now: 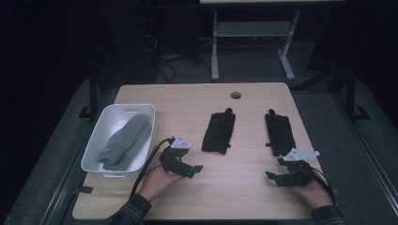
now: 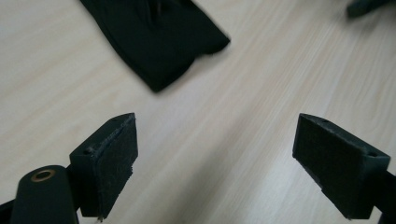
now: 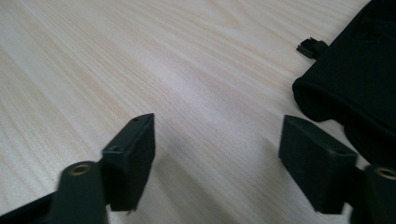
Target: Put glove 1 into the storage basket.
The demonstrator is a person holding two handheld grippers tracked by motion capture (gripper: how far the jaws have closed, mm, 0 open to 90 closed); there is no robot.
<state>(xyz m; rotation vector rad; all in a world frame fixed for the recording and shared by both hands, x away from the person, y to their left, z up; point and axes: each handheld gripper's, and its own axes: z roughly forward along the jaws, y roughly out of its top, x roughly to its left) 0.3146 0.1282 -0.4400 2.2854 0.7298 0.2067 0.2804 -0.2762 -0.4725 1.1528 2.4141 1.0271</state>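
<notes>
You are holding the left gripper (image 1: 196,169) wide and empty, just short of the left black glove (image 1: 218,132) lying flat mid-surface. Your right gripper (image 1: 271,176), jaws apart, is gripping nothing beside the right black glove (image 1: 279,133).

On the counter (image 1: 244,183), a tub (image 1: 96,152) sits at the left edge with a pair of mittens (image 1: 126,140) lying in it. To its right, near the middle, lies one glove (image 1: 218,132); a second glove (image 1: 279,133) lies farther right, well apart from the first. A cable hole (image 1: 235,95) sits behind them.
</notes>
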